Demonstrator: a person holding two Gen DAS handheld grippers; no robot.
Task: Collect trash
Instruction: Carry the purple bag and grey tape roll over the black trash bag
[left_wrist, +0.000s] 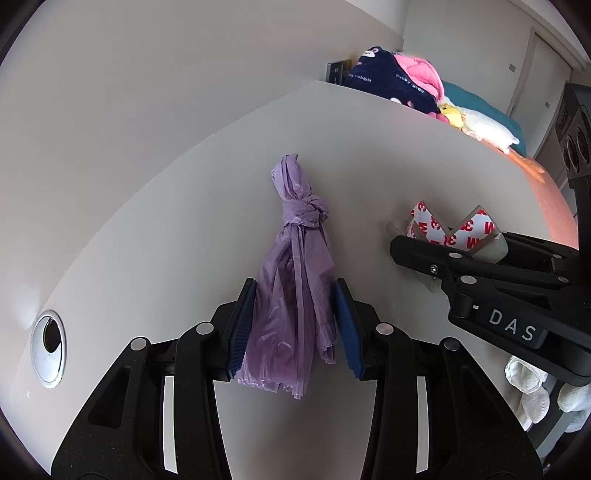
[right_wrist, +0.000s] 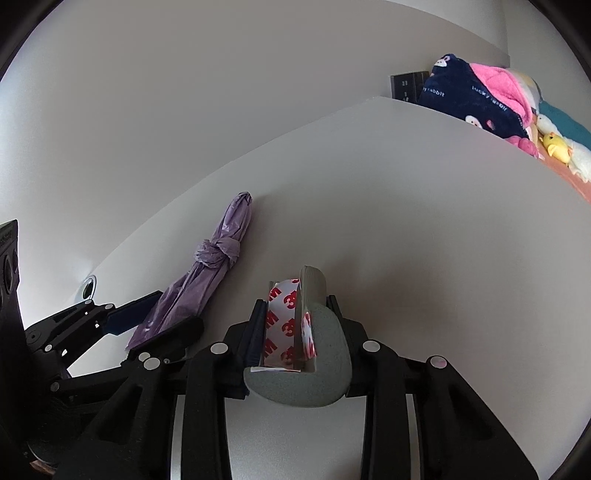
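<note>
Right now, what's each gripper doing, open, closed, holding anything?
Left gripper: closed on the purple plastic bag.
Right gripper: closed on the foam tape scrap with red-printed backing.

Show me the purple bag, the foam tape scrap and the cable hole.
purple bag (left_wrist: 304, 212), left wrist view, on its knot
foam tape scrap (right_wrist: 284, 321), right wrist view, on its printed backing
cable hole (left_wrist: 48, 347), left wrist view, on its metal rim

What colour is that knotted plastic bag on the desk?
The knotted bag is pale purple, plain, no print. The left wrist view shows it best.
</note>
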